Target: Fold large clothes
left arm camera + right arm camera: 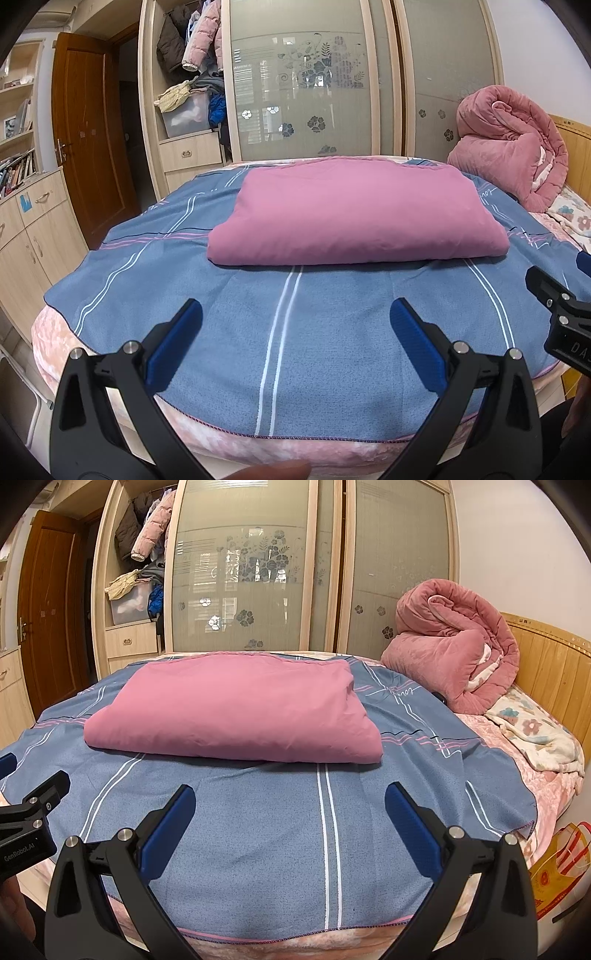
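On blue sheet [221, 325]: folded pink cloth [354, 218] | nearer than cloth: left gripper [295, 317], right gripper [290, 803] both spread wide, empty

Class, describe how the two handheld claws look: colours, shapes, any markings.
Both the left claw and right claw have black angular frames, silver round pivot bolts and ribbed blue finger pads. White lettering "GenRobot.AI" marks the left claw's body in the right wrist view.

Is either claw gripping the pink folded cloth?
No. Both the left claw and right claw are open over the blue sheet, short of the pink folded cloth.
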### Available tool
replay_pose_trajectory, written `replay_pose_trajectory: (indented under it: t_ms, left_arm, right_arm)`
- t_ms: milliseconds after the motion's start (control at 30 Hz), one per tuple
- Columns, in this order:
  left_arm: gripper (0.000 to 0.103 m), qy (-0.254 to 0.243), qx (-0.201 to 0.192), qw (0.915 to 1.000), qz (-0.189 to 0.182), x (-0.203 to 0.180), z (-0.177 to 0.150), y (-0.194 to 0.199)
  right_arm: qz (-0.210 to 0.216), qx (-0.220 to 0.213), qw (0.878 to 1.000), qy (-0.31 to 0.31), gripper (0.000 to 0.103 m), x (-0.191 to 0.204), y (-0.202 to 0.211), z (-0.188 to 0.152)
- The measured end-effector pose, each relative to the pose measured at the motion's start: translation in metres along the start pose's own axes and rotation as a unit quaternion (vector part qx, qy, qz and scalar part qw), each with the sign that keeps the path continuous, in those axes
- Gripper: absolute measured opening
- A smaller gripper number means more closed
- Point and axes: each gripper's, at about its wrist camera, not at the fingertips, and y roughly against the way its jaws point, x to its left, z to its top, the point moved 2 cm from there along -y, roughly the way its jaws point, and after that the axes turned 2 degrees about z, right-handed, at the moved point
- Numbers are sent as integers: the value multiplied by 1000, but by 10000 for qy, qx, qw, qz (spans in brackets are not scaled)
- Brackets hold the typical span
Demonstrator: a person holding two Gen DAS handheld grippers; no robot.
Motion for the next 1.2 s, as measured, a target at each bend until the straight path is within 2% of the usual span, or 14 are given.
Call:
replay_pose_trajectory:
  t_ms: [1200]
  left_arm:
    - [101,-47,18,10000,-48,-4,-2,-1]
  right_arm:
    - [2,4,10000,8,102,0,0,1]
